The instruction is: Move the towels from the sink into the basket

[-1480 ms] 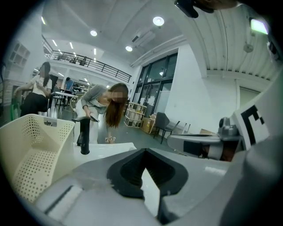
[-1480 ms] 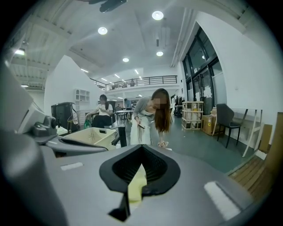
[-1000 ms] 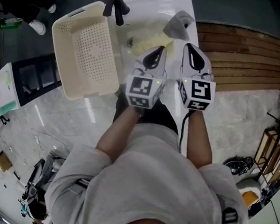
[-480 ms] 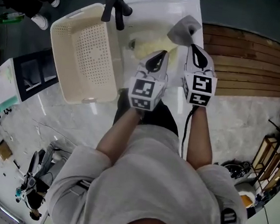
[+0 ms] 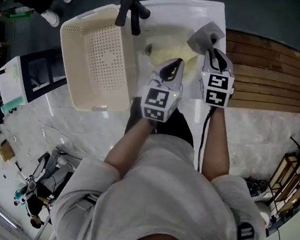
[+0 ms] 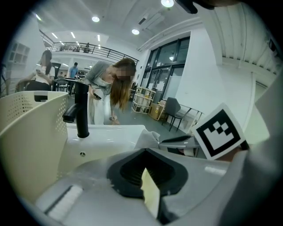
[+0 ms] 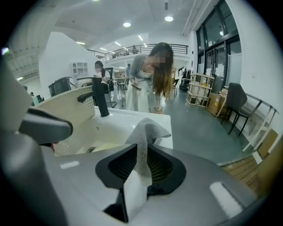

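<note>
Jaws of the left gripper (image 5: pixel 172 66) are pressed together over the yellow towel (image 5: pixel 165 52) in the sink (image 5: pixel 169 9); the right gripper (image 5: pixel 214 55) clenches a grey towel (image 5: pixel 204 37)

The white sink (image 5: pixel 205 9) carries a black faucet (image 5: pixel 130 12) on its back rim. A yellow towel (image 5: pixel 170 51) lies in the basin, right of the faucet. The basket (image 5: pixel 106 59) rests left of the faucet.

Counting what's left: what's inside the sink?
A yellow towel lies in the sink by the drain; the left gripper hides its near end. The right gripper holds a gray towel over the rim.
</note>
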Available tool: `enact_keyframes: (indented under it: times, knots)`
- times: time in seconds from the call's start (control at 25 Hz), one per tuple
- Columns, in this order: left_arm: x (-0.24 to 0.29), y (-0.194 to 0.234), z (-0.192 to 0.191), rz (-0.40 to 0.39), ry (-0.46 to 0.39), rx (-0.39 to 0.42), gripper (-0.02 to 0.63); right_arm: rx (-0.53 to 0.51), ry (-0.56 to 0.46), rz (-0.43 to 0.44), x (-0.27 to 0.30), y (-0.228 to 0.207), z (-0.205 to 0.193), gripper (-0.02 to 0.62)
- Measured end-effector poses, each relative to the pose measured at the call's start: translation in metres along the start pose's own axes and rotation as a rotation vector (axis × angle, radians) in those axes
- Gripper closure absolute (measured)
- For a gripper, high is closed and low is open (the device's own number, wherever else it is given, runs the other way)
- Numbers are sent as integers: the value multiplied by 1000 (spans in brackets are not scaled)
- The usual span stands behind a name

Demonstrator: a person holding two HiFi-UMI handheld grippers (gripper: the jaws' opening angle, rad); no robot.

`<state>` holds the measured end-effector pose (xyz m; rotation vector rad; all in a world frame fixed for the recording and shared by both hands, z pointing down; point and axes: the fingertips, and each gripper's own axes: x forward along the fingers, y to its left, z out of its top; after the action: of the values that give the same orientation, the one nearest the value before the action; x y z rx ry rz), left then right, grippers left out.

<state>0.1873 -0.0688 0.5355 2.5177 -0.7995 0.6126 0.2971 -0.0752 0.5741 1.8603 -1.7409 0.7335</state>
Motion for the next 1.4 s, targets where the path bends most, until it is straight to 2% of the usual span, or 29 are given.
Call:
enact_keyframes:
  times: [0.28,0.36,0.44,1.0,1.4]
  knots:
    - [-3,5,-3,6,3,-6,586,-55,82,-27,22,-2,-16,502]
    - [-5,7,-4,10,4,-7,586,-56,85,-49,23,-5,-18,572]
    - [-7,9,-2,12,2,-7,586,-49,71,-57,21,-5,-15,583]
    - [-25,-3,37,-17,-79,22,586,1,-183,-49,-45,14,68,584]
    - [-63,0,74,-5,-178,45,586,-20,-306,-14,-95,62,108,584]
